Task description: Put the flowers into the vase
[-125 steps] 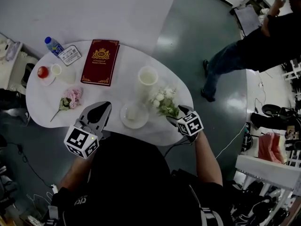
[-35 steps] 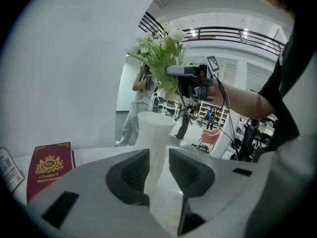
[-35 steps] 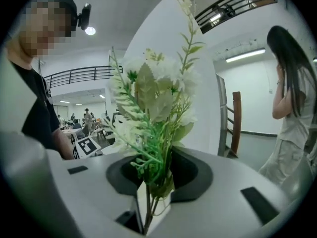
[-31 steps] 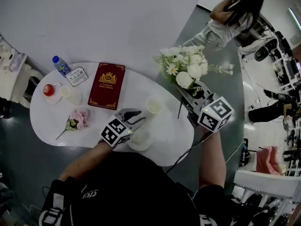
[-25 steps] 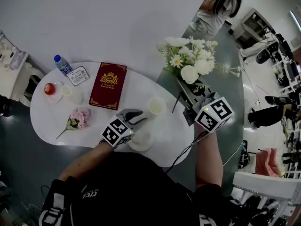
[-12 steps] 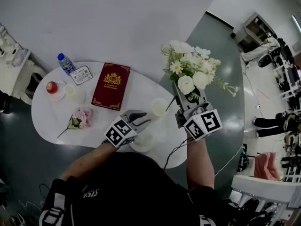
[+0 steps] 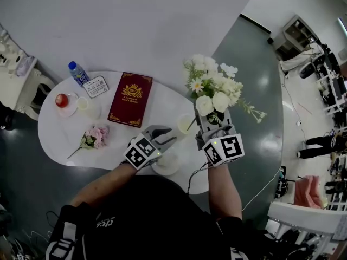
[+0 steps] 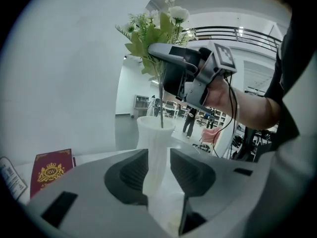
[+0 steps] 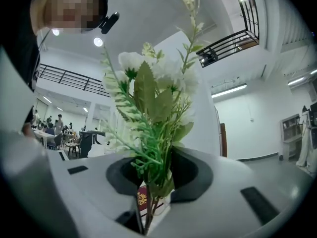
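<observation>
Your right gripper (image 7: 212, 122) is held level, fingers (image 9: 192, 171) clenched on the flowers (image 7: 214, 88), stem end at the vase (image 7: 184, 124) mouth. Your left gripper (image 7: 165, 140), tilted down over the tabletop (image 7: 59, 129), clamps the vase's waist.

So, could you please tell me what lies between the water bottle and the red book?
A small white card lies flat between the bottle and the book; the head view shows it.
</observation>
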A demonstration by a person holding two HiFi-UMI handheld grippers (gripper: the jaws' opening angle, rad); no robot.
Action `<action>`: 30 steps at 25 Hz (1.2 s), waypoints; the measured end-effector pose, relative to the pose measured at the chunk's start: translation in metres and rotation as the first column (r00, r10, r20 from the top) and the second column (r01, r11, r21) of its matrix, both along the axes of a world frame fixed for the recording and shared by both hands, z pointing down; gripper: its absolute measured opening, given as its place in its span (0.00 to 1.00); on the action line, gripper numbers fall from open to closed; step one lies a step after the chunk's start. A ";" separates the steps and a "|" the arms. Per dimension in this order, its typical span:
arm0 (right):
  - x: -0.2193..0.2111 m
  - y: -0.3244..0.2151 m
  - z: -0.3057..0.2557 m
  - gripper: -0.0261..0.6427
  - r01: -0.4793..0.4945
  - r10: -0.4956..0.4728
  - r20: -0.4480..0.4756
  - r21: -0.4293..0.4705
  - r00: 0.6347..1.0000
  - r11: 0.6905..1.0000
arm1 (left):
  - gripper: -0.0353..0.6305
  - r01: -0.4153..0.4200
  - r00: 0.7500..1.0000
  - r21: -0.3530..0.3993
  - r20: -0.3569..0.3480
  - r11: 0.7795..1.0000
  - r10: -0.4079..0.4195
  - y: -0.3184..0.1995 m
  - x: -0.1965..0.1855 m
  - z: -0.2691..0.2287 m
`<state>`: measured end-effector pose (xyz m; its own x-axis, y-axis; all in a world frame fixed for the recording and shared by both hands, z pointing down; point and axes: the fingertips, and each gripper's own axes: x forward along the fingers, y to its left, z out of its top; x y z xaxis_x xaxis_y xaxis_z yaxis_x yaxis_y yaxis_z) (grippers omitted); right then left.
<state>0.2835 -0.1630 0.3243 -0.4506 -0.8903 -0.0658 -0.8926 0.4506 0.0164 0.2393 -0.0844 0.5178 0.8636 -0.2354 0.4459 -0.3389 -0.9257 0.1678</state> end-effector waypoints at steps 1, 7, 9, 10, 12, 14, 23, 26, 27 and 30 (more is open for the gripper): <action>0.000 -0.001 0.003 0.23 -0.004 0.004 0.007 -0.004 1.000 1.000 | 0.25 -0.002 1.000 0.011 0.006 1.000 0.002 -0.001 0.001 0.000; -0.002 -0.004 0.020 0.23 -0.034 0.034 0.014 -0.024 0.999 0.999 | 0.30 -0.015 1.000 0.019 0.011 1.000 0.015 -0.001 0.001 -0.001; -0.002 -0.005 0.025 0.23 -0.042 0.042 0.021 -0.030 0.999 0.999 | 0.30 -0.018 1.000 0.013 0.015 1.000 0.017 0.001 -0.001 0.001; -0.002 -0.005 0.027 0.23 -0.044 0.045 0.026 -0.032 0.999 0.999 | 0.30 -0.018 1.000 0.009 0.017 1.000 0.018 0.001 -0.002 0.002; -0.002 -0.005 0.031 0.23 -0.048 0.049 0.028 -0.034 0.998 0.998 | 0.30 -0.016 1.000 0.003 0.018 1.000 0.016 0.002 -0.004 0.004; -0.002 -0.005 0.034 0.23 -0.055 0.056 0.019 -0.033 0.998 0.998 | 0.30 -0.013 1.000 0.001 0.019 1.000 0.013 0.001 -0.005 0.005; -0.007 -0.004 0.047 0.23 -0.049 0.047 -0.026 -0.059 0.999 0.997 | 0.30 -0.018 1.000 -0.019 -0.003 1.000 0.018 0.005 -0.003 0.008; -0.011 -0.004 0.056 0.23 -0.038 0.034 -0.054 -0.075 0.998 0.996 | 0.30 -0.014 1.000 -0.027 -0.011 1.000 0.013 0.004 -0.004 0.010; -0.011 -0.004 0.058 0.23 -0.038 0.034 -0.056 -0.079 0.998 0.996 | 0.30 -0.012 1.000 -0.030 -0.012 0.999 0.012 0.004 -0.004 0.011; -0.010 -0.004 0.064 0.23 -0.039 0.034 -0.053 -0.090 0.998 0.995 | 0.30 -0.010 1.000 -0.035 -0.011 0.999 0.009 0.004 -0.005 0.013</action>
<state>0.2735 -0.1670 0.3887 -0.4186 -0.9074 0.0381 -0.9074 0.4196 0.0231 0.2340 -0.0808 0.5308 0.8706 -0.2113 0.4444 -0.3281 -0.9223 0.2043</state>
